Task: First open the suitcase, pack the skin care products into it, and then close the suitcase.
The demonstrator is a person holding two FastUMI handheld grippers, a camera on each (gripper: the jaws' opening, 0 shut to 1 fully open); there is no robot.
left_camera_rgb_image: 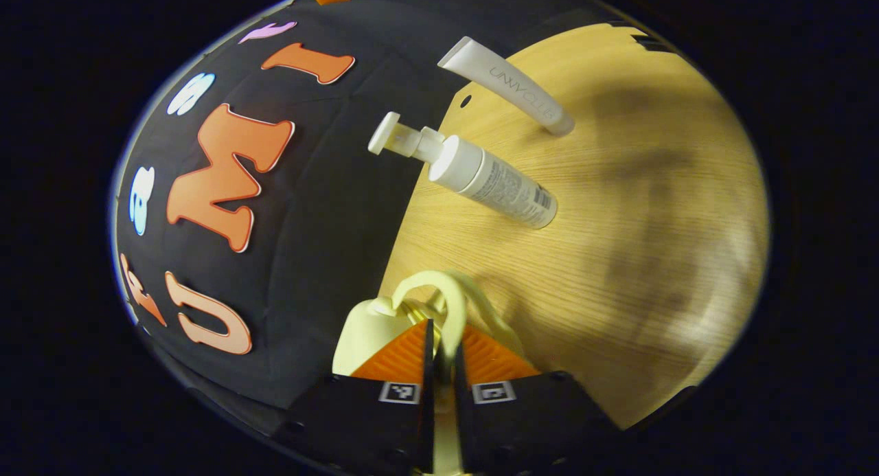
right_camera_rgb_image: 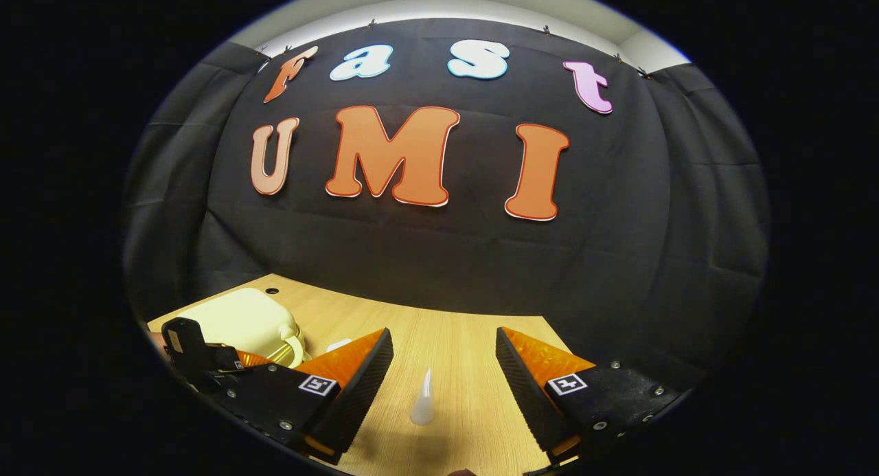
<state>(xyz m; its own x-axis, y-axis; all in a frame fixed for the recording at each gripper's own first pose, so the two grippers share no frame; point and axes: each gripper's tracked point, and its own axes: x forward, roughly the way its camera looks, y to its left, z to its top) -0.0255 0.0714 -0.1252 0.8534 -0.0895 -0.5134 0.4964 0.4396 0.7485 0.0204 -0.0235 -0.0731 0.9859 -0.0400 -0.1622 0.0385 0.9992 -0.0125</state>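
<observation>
A pale yellow suitcase (left_camera_rgb_image: 364, 328) sits at the table's edge, closed as far as I can tell. My left gripper (left_camera_rgb_image: 443, 328) is shut on its looped handle (left_camera_rgb_image: 450, 297), which runs between the two fingers. On the wood beyond stand a white pump bottle (left_camera_rgb_image: 491, 177) and a white tube (left_camera_rgb_image: 508, 84). In the right gripper view the suitcase (right_camera_rgb_image: 240, 318) is at the far left, with the left gripper (right_camera_rgb_image: 199, 356) at its handle (right_camera_rgb_image: 294, 349). My right gripper (right_camera_rgb_image: 443, 383) is open above the table, and a small white tube (right_camera_rgb_image: 422, 397) stands upright between its fingers, touching neither.
The wooden table (left_camera_rgb_image: 618, 270) ends against the black cloth wall (right_camera_rgb_image: 439, 256) at the back. A small round hole (right_camera_rgb_image: 271, 291) is in the tabletop near the suitcase. Bare wood (right_camera_rgb_image: 474, 338) stretches ahead of the right gripper.
</observation>
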